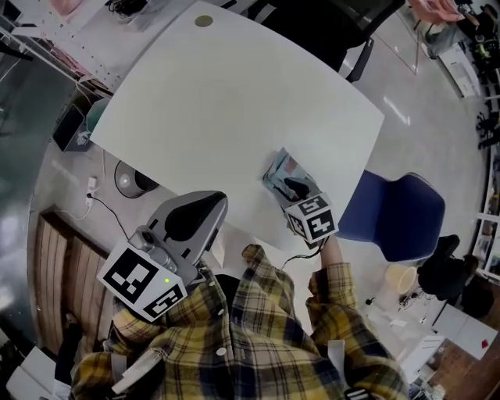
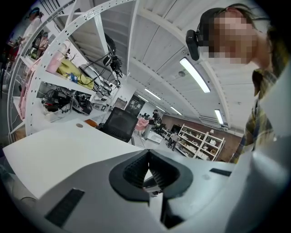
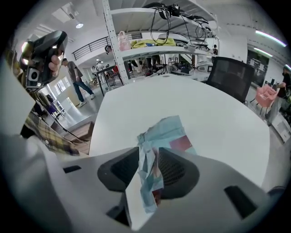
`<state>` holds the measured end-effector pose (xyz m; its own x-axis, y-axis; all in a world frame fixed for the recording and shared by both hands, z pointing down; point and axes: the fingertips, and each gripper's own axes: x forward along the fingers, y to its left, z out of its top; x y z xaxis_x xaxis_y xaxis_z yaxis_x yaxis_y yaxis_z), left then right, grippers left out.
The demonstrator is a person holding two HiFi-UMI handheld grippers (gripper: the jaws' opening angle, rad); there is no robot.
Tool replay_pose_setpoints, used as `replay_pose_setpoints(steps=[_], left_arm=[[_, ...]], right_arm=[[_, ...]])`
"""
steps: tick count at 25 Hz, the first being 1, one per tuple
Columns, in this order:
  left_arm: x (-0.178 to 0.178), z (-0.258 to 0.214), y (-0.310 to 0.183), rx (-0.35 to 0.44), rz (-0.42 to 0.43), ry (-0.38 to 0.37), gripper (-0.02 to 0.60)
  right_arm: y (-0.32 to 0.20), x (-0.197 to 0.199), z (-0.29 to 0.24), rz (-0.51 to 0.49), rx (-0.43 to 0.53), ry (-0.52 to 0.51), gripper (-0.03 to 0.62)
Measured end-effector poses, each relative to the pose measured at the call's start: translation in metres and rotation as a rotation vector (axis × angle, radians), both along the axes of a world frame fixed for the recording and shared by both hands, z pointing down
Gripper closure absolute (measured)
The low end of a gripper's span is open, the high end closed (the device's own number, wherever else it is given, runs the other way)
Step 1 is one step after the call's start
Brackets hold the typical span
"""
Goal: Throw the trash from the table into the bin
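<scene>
My right claw (image 1: 293, 189) stood spread around the crumpled wrapper (image 3: 166, 132) at the table's (image 1: 234, 101) five o'clock; my left claw (image 2: 148, 159) was pressed together.

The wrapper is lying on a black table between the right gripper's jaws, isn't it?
Not quite. The table is white, not black; the head view shows it. The rest holds: the crumpled blue wrapper lies on it between the right gripper's open jaws.

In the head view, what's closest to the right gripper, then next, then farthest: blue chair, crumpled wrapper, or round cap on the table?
1. Crumpled wrapper, between the open jaws of the right gripper.
2. Blue chair, off the right edge of the table.
3. Round cap, at the table's far end.
</scene>
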<state>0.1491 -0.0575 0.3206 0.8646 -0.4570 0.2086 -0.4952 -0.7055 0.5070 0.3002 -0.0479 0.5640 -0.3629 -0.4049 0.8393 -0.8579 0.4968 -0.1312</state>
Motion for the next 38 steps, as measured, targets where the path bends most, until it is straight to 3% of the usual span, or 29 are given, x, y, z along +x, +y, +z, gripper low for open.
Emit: replay_pose_setpoints(steps=[10, 13, 19, 29, 38], left_arm=[[-0.005, 0.005, -0.001, -0.014, -0.034, -0.004, 0.574], [-0.005, 0.005, -0.001, -0.017, -0.035, 0.000, 0.574], [-0.005, 0.004, -0.003, -0.008, -0.035, 0.003, 0.574], [-0.002, -0.004, -0.005, 0.020, -0.043, 0.012, 0.574], [0.009, -0.018, -0.001, 0.065, -0.052, 0.031, 0.574]], right_arm=[[0.004, 0.002, 0.013, -0.029, -0.062, 0.035, 0.485], [0.005, 0.005, 0.015, -0.037, -0.060, 0.071, 0.560], [0.004, 0.000, 0.010, -0.023, -0.060, 0.022, 0.594], [0.000, 0.003, -0.013, 0.021, -0.021, -0.050, 0.595], [-0.006, 0.009, -0.062, 0.048, 0.095, -0.093, 0.595]])
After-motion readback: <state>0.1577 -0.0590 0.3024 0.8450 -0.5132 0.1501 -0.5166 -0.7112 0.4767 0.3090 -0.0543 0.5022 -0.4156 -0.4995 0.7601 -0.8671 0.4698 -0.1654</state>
